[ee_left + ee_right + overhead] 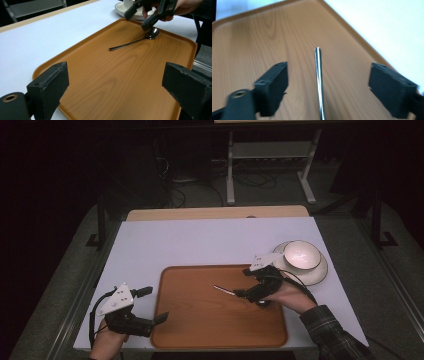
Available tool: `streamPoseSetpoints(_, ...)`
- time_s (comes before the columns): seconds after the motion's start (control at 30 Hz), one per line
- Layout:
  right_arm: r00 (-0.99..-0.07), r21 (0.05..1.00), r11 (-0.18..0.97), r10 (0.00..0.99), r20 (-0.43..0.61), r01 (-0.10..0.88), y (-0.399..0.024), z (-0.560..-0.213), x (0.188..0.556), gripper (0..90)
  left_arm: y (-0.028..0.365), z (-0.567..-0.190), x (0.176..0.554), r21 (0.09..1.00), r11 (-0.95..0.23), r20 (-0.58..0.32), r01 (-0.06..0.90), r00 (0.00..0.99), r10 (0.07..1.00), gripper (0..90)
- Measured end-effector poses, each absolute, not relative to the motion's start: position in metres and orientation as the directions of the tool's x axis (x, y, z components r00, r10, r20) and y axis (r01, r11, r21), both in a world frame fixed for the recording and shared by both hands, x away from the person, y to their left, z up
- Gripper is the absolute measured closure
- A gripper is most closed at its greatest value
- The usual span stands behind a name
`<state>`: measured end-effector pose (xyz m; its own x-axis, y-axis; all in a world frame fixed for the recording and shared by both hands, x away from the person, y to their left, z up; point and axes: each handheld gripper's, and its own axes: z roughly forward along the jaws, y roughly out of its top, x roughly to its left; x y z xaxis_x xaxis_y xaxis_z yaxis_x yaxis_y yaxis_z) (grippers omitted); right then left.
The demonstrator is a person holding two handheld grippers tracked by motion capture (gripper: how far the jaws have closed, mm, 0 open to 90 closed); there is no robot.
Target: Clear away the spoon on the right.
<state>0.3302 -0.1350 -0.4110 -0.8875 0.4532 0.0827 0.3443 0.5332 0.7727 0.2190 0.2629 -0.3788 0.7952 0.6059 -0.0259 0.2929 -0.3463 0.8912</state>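
Right gripper (246,285) is hovering wide open, holding nothing, astride the slim metal spoon (135,43) seemingly lying on the brown wooden tray (190,330); lifting straight avoids nudging it

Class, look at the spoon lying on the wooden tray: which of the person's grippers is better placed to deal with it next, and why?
The right gripper: its open jaws straddle the spoon on the tray. The left gripper waits open at the tray's near left corner, away from the spoon.

The white table (200,240) carries a wooden tray (200,320) at six o'clock and a saucer (320,272) at three o'clock.
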Motion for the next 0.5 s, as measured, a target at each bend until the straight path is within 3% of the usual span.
streamPoseSetpoints(0.27, -0.854, 0.823, 0.483, 0.521, 0.005, 0.300, -0.153, -0.397, 0.318, 13.2, 0.262, -0.378, 0.218, 0.893, -0.345, -0.023, 0.290, 0.794, 0.608, 6.5)
streamPoseSetpoints(0.5, -0.817, 0.870, 0.401, 0.576, 0.005, 0.288, -0.176, -0.390, 0.302, 12.3, 0.262, -0.378, 0.218, 0.892, -0.346, -0.022, 0.290, 0.793, 0.609, 6.5)
